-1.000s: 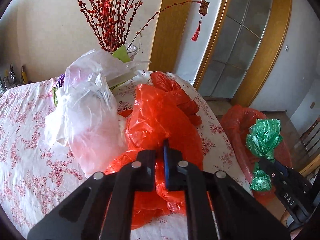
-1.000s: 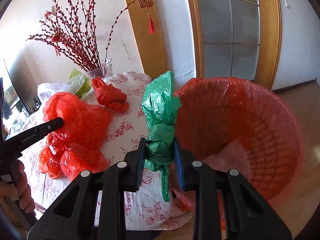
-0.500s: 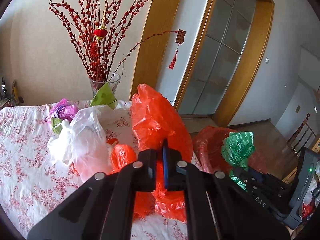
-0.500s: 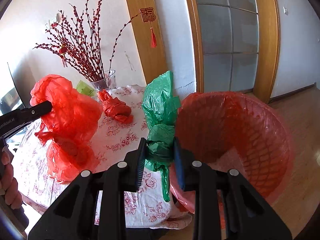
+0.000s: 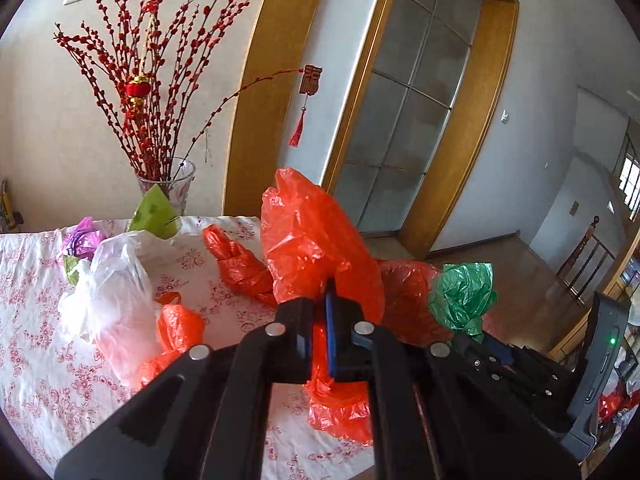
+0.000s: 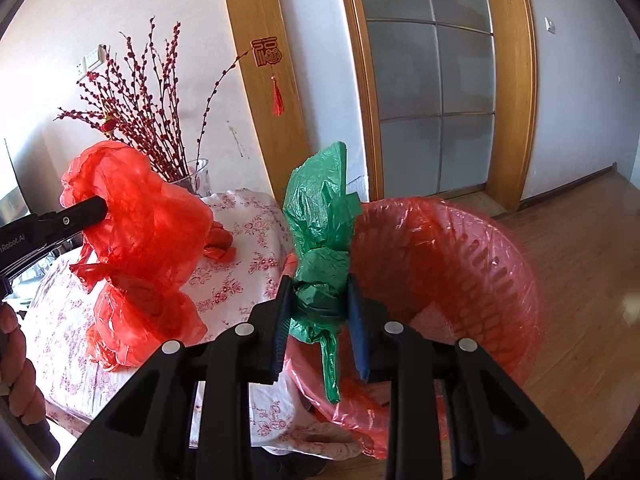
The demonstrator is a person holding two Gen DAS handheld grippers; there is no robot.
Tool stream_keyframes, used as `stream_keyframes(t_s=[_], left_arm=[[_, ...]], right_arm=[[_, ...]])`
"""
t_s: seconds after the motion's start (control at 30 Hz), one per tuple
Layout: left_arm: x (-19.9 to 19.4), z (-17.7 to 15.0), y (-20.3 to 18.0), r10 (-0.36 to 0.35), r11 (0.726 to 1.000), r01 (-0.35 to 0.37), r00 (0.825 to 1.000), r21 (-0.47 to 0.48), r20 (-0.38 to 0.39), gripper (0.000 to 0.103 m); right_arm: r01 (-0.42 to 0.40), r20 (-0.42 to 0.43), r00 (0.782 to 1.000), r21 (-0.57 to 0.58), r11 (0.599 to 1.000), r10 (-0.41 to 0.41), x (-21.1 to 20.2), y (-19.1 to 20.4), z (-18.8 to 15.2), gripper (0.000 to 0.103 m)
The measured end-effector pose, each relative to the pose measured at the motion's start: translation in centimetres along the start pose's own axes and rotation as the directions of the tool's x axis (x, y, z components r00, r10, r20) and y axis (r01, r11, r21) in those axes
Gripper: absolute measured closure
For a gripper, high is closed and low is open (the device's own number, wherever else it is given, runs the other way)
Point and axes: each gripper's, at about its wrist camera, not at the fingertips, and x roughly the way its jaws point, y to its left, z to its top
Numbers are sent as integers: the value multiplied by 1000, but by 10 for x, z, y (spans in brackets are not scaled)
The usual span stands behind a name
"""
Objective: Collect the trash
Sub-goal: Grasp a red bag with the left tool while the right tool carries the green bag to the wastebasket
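Note:
My left gripper [image 5: 325,312] is shut on a big crumpled red plastic bag [image 5: 316,248] and holds it up above the floral tablecloth [image 5: 40,360]. The same red bag [image 6: 140,232] hangs from the left gripper [image 6: 96,210] in the right wrist view. My right gripper [image 6: 320,300] is shut on a knotted green plastic bag [image 6: 320,236], next to the rim of the bin [image 6: 460,280] lined with a red bag. The green bag [image 5: 464,296] also shows at the right of the left wrist view. A smaller red bag [image 5: 240,264] and a white bag [image 5: 116,304] lie on the table.
A glass vase [image 5: 168,188] of red berry branches stands at the table's far edge, with a green wrapper [image 5: 154,216] and a purple bag [image 5: 80,238] near it. A wooden-framed glass door [image 6: 432,100] is behind. A wooden chair [image 5: 584,256] stands on the floor at right.
The left gripper has lifted the big red bag off the table and turned toward the bin. The right gripper has shifted a little with the green bag, still beside the bin.

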Motion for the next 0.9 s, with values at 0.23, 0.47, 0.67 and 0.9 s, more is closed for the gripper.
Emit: stream_keyframes(t_s=[0.23,0.47,0.67,0.9], left_arm=[[20,-2,-29,-62,998,63,998,17,-18,97],[42,-4,-59,-109,993,110,994,41,-29,97],[58,-6,-74,-133,989,135,990,55,-39,97],[76,-13,-84,-150,987,153,987,57,-59,97]], right_arm=[[54,16,998,30,998,-55,-8,-27,9,76],[96,28,995,69,993,-99,-10,-53,15,76],[117,24,992,95,988,-120,-8,-68,17,76],[130,22,991,116,985,-133,-4,-81,20,76]])
